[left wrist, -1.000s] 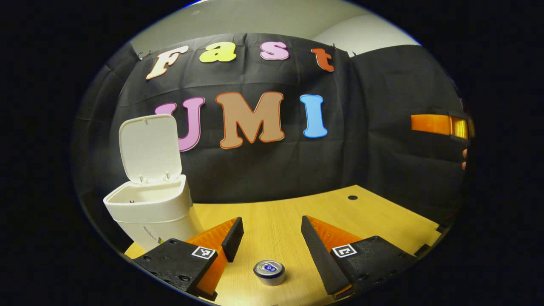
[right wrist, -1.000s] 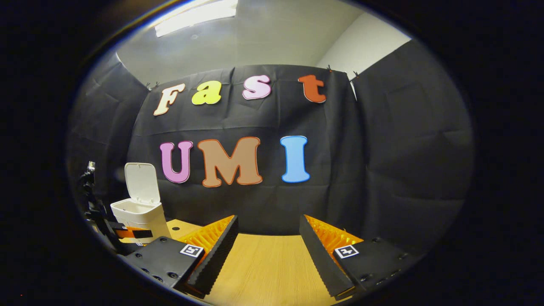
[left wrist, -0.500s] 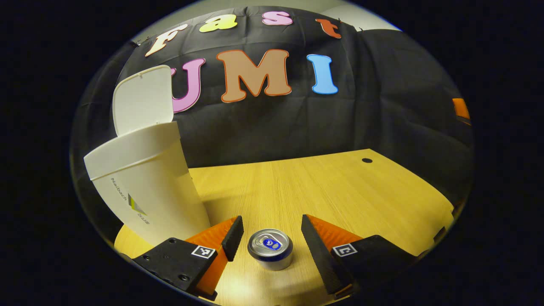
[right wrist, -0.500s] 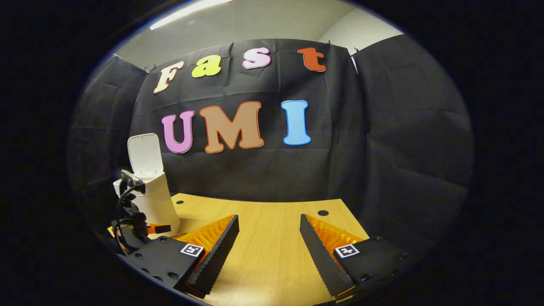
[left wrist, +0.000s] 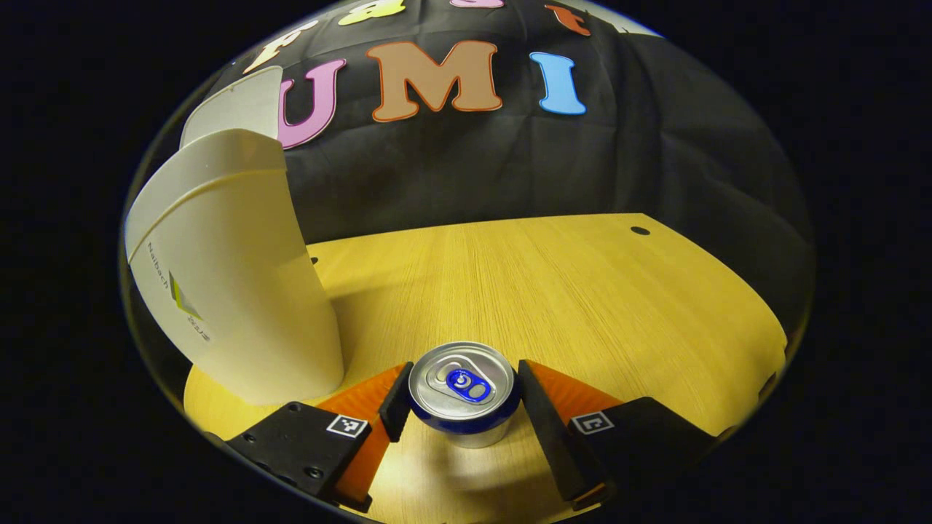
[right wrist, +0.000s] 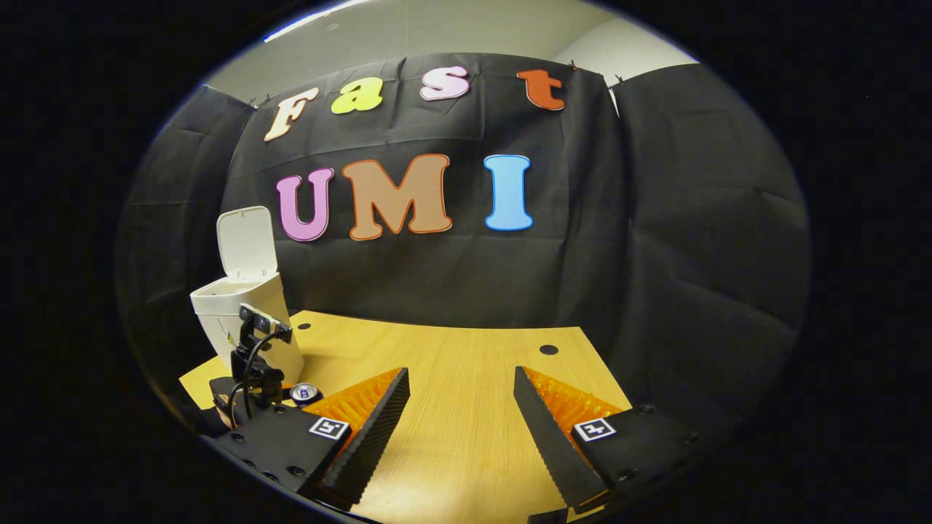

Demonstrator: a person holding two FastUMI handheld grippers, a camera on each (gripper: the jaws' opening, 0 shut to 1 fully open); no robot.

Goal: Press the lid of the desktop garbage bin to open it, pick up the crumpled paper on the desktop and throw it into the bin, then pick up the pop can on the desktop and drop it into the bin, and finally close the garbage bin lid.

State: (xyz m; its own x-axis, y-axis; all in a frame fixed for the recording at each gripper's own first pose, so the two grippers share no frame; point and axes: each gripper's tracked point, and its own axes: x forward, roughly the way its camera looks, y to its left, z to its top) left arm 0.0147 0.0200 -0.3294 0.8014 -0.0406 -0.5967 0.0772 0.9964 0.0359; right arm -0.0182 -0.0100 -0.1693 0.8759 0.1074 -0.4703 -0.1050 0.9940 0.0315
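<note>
A silver pop can [left wrist: 464, 393] with a blue band stands upright on the wooden table [left wrist: 582, 291]. My left gripper [left wrist: 466, 404] is open and low over the table, with the can between its fingertips; I cannot tell whether they touch it. Just to its left stands the white garbage bin [left wrist: 233, 276] with its lid [left wrist: 233, 102] raised. My right gripper [right wrist: 461, 407] is open over the table with nothing between its fingers. In the right gripper view, the bin [right wrist: 247, 313], the can [right wrist: 306, 394] and the left gripper's camera mount [right wrist: 255, 342] sit far left.
The black cloth wall closes the back and right of the table. A small round hole [left wrist: 640, 231] marks the table's far right part, also seen as a hole [right wrist: 548, 349] ahead of my right gripper. The table's near left corner lies beside the bin.
My left gripper dropped and moved forward, so the can now sits between its fingertips. The bin looms closer on its left. My right gripper tilted down slightly, showing more table.
</note>
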